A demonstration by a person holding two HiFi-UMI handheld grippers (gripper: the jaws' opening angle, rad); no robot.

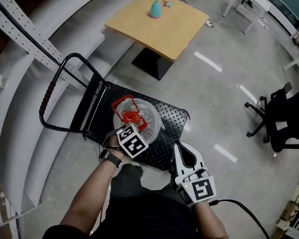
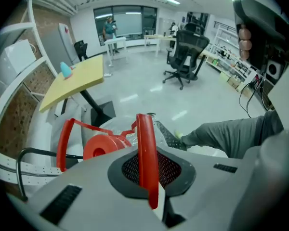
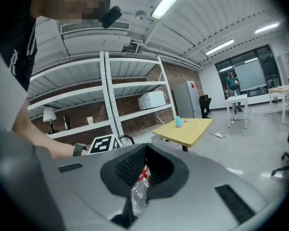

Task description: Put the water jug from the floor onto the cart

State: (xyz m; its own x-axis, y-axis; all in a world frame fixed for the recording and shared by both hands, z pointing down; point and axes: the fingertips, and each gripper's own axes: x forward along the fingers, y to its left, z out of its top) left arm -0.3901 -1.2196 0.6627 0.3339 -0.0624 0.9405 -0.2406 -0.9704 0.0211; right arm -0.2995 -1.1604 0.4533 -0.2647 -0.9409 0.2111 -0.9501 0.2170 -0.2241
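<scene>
We record the right hand-held gripper (image 3: 146, 147) at lower centre, jaws closed tip to tip. Clear plastic of the water jug (image 3: 138, 192) shows through the slot beneath. Right of centre, a yellow surface (image 3: 190, 130) carries a teal object (image 3: 178, 122). White shelving (image 3: 106, 88) fills the left.

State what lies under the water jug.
The cart's black tread-plate deck lies below the water jug; the patch directly beneath is covered, so contact cannot be seen.

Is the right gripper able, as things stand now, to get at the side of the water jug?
Probably yes. The right gripper is close beside the water jug, nothing between them; the left gripper grips only the red handle on top.
</scene>
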